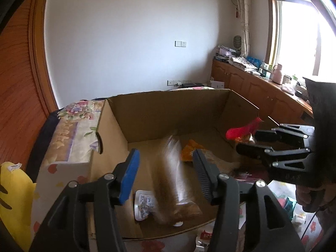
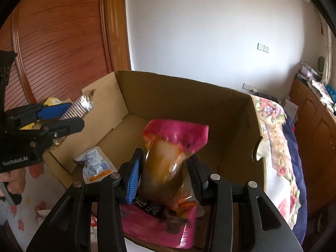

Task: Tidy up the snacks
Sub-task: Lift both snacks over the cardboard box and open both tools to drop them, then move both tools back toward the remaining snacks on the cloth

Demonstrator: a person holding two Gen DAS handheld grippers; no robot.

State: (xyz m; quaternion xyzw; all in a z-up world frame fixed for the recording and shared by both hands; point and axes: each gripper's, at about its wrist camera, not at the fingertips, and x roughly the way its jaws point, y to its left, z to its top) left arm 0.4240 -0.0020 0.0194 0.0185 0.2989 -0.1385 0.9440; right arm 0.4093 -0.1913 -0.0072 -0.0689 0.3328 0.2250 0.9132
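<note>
**Both grippers over the box, each with a snack pack between the jaws**

Left gripper: jaws apart, a clear pack of brown snacks between them, motion-blurred. In the left wrist view gaps show on both sides of the pack, so it looks loose, maybe dropping; in the right wrist view the fingers look nearer the same ridged pack. I go with apart, not clamped. Pack's long axis runs along the fingers, far end tilted up, near end low by the front wall of the cardboard box.

Right gripper: jaws clamped on a pink-and-orange snack bag. The bag stands upright between the pads, pink top above the fingertips, lower end hanging down toward the camera. It hangs over the near part of the box floor, so the right one is the nearer for the next drop: straight down, then let go.

Count in the box:
- 1 white foil-edged sachet flat on the floor by the front wall
- 1 orange packet further back, half hidden

Held or between jaws: 2 packs, one per gripper. Grippers: 2. Box: 1, sitting on a floral bedspread; more packets outside the box, too blurred to count.
</note>
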